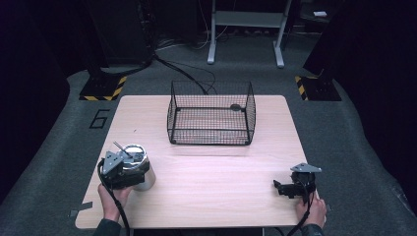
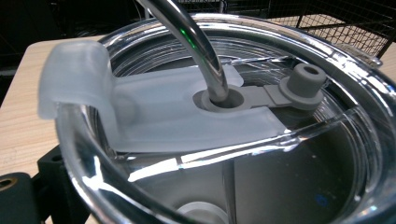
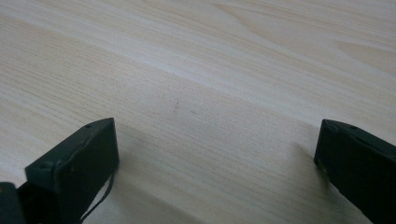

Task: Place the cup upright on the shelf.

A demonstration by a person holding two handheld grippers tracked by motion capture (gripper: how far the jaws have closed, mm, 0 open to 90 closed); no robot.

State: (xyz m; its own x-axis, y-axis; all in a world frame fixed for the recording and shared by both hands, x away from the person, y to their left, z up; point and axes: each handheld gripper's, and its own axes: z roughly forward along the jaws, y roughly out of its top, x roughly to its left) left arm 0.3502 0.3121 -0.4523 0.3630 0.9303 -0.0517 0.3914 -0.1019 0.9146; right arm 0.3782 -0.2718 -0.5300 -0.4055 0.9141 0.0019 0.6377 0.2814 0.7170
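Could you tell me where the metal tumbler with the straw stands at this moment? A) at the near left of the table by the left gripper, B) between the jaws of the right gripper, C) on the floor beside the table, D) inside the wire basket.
A: in the high view the tumbler stands on the near left of the table at the left gripper, while the wire basket sits apart at the far middle.

My left gripper sits low at my near left; my right gripper rests near right, jaws spread wide.
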